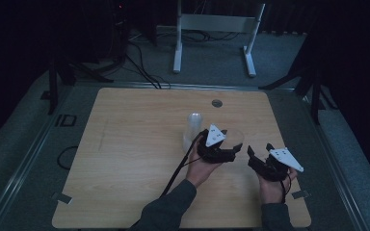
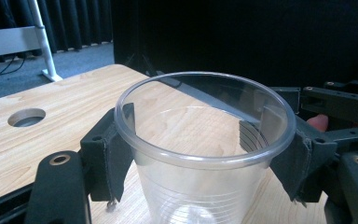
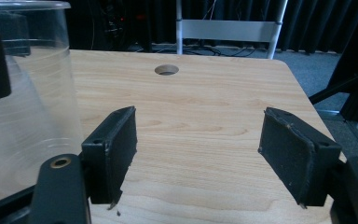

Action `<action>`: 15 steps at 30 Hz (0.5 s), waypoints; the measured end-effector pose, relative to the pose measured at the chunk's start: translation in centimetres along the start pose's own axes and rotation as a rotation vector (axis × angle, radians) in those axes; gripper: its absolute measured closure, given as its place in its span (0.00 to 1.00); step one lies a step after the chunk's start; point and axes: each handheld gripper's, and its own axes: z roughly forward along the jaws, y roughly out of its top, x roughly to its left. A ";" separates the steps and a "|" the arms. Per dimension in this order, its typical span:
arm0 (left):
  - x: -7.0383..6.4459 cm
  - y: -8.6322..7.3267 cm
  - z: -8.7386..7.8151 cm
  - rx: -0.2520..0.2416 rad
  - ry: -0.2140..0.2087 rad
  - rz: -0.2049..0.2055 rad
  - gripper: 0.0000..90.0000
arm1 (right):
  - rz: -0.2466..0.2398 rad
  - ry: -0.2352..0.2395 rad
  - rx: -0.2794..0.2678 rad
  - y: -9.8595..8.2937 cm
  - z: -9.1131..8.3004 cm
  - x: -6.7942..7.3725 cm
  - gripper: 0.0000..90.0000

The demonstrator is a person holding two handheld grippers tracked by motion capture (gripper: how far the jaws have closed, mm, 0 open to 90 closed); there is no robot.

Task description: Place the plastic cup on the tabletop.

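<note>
Our left gripper (image 2: 200, 154) clenches an empty clear cup (image 2: 205, 140); right gripper (image 3: 198, 154) fingers released over bare bench (image 3: 200, 107), edge near.

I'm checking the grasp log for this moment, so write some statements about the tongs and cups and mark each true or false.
1. The left tongs grip a clear plastic cup just under its rim. True.
2. The right tongs hold a cup. False: they are open with nothing between their jaws.
3. The gripped cup lies on its side. False: it stands upright, mouth up.
4. A second clear cup stands on the table. True.
</note>
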 end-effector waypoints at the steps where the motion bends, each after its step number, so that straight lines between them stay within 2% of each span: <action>1: 0.0 0.0 -0.1 0.000 0.000 0.001 0.32 | -0.001 -0.001 0.001 0.0 0.0 0.0 0.30; 15: 0.4 -1.1 -0.7 -0.003 0.005 -0.005 0.32 | -0.001 0.003 0.003 0.0 0.0 0.0 0.30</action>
